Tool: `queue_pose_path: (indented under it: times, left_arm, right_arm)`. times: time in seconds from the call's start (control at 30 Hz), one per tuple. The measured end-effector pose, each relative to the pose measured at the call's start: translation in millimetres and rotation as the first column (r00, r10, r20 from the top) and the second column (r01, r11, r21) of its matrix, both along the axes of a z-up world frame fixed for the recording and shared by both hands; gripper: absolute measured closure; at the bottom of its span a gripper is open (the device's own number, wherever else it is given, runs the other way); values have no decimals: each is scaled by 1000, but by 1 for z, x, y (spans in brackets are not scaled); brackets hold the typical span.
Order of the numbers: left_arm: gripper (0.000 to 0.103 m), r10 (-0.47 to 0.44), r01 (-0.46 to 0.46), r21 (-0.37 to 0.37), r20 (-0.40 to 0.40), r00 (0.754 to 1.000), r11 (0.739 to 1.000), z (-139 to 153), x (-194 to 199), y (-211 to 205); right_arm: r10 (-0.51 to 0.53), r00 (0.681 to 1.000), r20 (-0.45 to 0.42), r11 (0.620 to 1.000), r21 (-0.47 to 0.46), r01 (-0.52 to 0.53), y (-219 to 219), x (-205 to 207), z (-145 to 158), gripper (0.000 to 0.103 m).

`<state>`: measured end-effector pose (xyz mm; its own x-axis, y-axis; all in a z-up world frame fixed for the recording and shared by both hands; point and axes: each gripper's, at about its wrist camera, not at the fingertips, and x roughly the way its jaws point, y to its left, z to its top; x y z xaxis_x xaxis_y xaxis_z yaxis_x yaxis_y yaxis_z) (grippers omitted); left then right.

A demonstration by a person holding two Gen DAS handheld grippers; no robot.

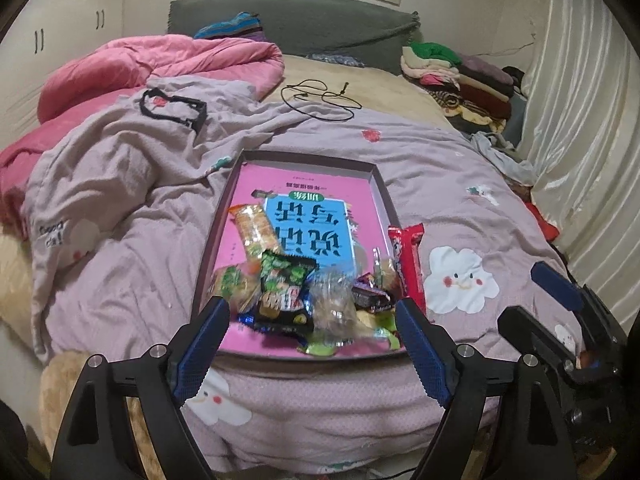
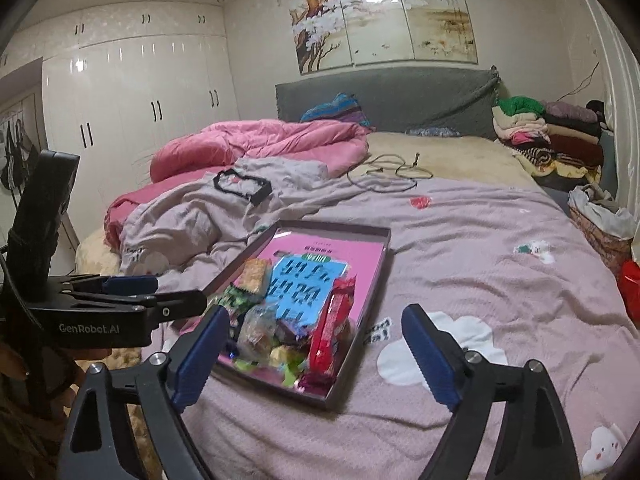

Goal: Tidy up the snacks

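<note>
Pink is the floor of the shallow box lid (image 1: 376,196) that lies on the mauve bedspread (image 1: 420,160), and the snacks (image 1: 312,300) are heaped together at its near end, the far end being bare except for the blue printed label. The left gripper (image 1: 308,332) hovers just in front of this heap with its jaws spread wide and nothing between the blue pads; the right gripper (image 2: 316,344) is also wide open and empty, and it hangs over the near right corner of the lid. My judgement is that the gathering step is almost done, because nearly every packet is already inside the lid, and what remains is to tidy them. Only the long red packet (image 1: 410,260) leans across the right wall of the lid, so part of it seems to hang over the edge. The next move probably calls for the right gripper to close on this packet in the middle and lay it flat inside. The packets look light and crinkly: an orange cracker pack (image 1: 256,228), a green and black bag (image 1: 286,284), a clear wrapper (image 1: 332,300) and a small dark purple one (image 1: 370,294). They overlap each other, so a careless pinch could take two at once.
</note>
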<state>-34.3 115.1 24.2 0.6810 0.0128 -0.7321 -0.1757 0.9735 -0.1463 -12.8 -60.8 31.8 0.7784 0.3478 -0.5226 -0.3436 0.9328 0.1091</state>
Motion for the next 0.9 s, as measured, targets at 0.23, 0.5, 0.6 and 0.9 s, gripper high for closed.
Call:
queue_pose_path:
  times: [0.23, 0.5, 0.6, 0.9]
  left_arm:
    - [17, -12, 12, -11, -38, 999, 1000, -10, -16, -6]
    - [17, -25, 26, 16, -43, 999, 1000, -11, -21, -12]
    - [17, -21, 22, 25, -36, 999, 999, -9, -22, -13]
    - [17, -12, 12, 21, -43, 999, 1000, -10, -21, -10]
  right_arm:
    - [-9, 997, -82, 1000, -26, 7, 0, -16, -16, 13]
    - [-26, 994, -102, 998, -52, 21, -1, -22, -24, 10]
    - [-23, 995, -96, 998, -62, 17, 1, -23, -24, 8]
    - [-28, 996, -82, 998, -65, 23, 2, -22, -26, 3]
